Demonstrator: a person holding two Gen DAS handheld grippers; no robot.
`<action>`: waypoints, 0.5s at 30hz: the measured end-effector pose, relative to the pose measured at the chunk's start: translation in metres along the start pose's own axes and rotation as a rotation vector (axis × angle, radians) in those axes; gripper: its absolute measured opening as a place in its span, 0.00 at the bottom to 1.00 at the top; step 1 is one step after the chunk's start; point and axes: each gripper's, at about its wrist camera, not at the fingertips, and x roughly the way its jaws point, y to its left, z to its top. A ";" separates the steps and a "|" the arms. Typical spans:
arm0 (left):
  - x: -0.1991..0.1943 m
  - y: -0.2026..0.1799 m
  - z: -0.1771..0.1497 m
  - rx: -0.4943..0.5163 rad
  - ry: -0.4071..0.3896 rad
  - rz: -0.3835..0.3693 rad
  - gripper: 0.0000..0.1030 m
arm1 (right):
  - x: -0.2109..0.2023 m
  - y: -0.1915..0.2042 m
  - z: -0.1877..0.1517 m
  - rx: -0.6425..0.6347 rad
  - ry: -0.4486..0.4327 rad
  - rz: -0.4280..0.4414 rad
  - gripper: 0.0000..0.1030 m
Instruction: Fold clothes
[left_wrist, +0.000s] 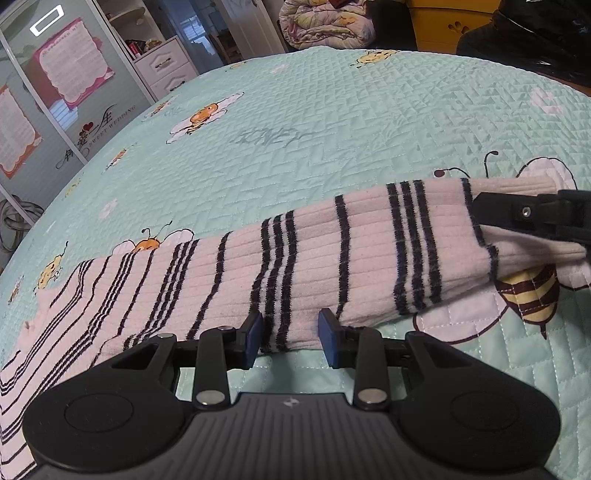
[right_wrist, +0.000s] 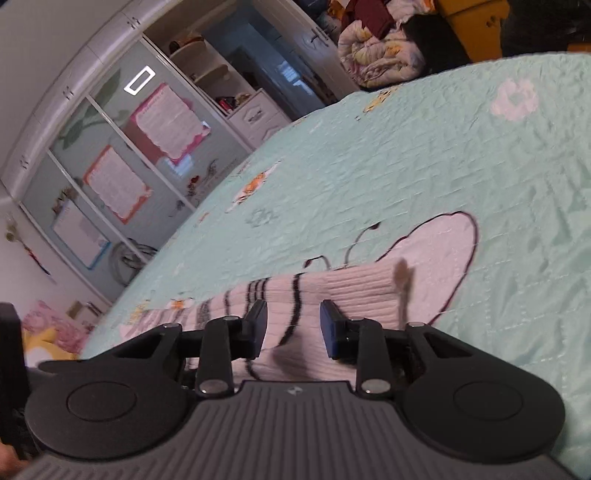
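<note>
A pale pink knit garment with black stripes (left_wrist: 314, 258) lies as a long folded band across the mint quilted bedspread (left_wrist: 332, 110). My left gripper (left_wrist: 291, 334) sits at the band's near edge. Its blue pads stand apart, with flat striped fabric between them. In the right wrist view, my right gripper (right_wrist: 293, 326) is at the ribbed cuff end of the garment (right_wrist: 351, 291), and cloth lies between its parted pads. In the left wrist view, one black finger (left_wrist: 517, 214) of the right gripper lies across that cuff at the far right.
A wardrobe with glass doors and posters (left_wrist: 55, 92) and white drawers (left_wrist: 166, 66) stand beyond the bed's left edge. A bundled floral quilt (left_wrist: 325, 22) and a yellow cabinet (left_wrist: 454, 22) lie past the far edge. The bedspread carries printed bees (left_wrist: 532, 291).
</note>
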 end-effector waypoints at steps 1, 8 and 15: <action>0.000 0.000 0.000 0.001 0.000 0.000 0.34 | 0.000 0.001 0.000 -0.007 -0.001 -0.004 0.31; 0.000 0.000 0.000 0.001 -0.003 0.001 0.34 | -0.002 0.003 -0.002 -0.021 -0.013 -0.017 0.31; 0.001 0.013 -0.001 -0.075 -0.011 -0.057 0.34 | -0.016 -0.005 -0.001 0.023 -0.094 0.158 0.35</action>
